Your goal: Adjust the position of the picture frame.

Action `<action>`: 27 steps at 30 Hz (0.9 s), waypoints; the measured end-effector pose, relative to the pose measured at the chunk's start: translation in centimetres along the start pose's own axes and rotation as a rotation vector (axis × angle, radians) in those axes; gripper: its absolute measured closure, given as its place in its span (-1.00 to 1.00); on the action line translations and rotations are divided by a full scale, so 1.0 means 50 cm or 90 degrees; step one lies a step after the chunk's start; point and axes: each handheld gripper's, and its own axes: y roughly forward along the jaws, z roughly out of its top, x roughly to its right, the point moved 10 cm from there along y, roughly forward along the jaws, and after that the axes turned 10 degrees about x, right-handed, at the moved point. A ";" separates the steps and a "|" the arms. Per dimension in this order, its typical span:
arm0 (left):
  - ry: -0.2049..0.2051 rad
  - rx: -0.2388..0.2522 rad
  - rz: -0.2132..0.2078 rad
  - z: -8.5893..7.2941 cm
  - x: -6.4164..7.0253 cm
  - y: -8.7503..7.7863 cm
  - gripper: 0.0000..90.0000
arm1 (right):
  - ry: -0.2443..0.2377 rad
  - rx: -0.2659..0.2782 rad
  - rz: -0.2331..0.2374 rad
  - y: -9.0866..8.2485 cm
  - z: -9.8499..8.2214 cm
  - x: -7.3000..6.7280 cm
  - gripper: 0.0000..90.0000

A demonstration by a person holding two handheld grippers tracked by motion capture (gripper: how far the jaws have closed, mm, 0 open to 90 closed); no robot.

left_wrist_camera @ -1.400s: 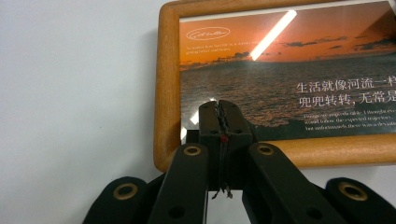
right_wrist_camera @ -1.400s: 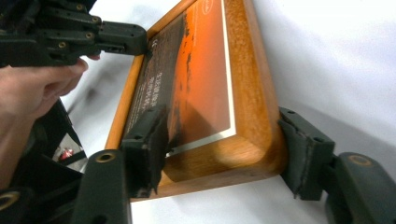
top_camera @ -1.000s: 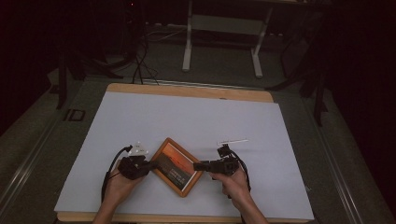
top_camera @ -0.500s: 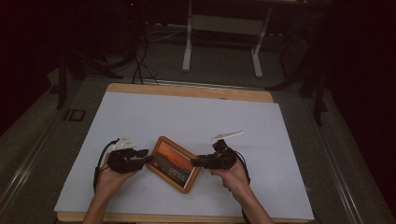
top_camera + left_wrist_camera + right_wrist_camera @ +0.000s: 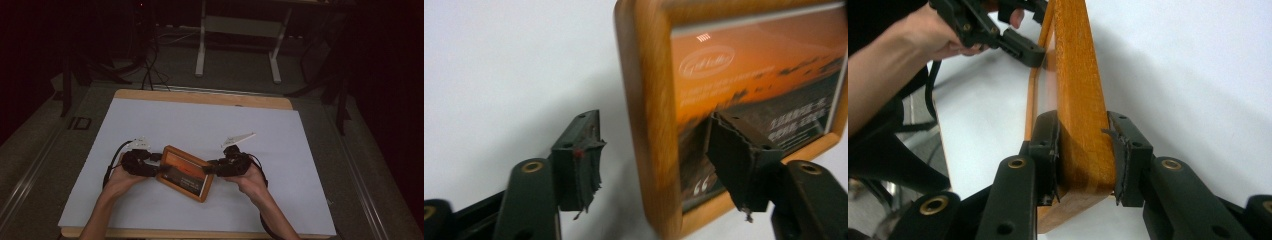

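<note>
A wooden-framed picture with an orange print sits on the white table cover. The left gripper is at its left edge, the right gripper at its right edge.

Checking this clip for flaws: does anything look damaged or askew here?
Yes: the pads of the left gripper look frayed, with torn edges. The wooden photo frame sits skewed to the table edges, its end clamped in the right gripper.
</note>
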 end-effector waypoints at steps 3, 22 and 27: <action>0.013 0.009 -0.013 0.010 0.008 -0.002 0.01 | -0.027 -0.004 0.003 0.001 0.006 -0.004 0.50; 0.027 0.026 0.023 0.036 0.013 -0.022 0.30 | -0.136 -0.002 0.049 -0.012 0.038 0.001 0.53; 0.030 0.047 -0.004 0.045 0.016 -0.021 0.29 | -0.178 0.006 0.057 -0.020 0.044 0.000 0.54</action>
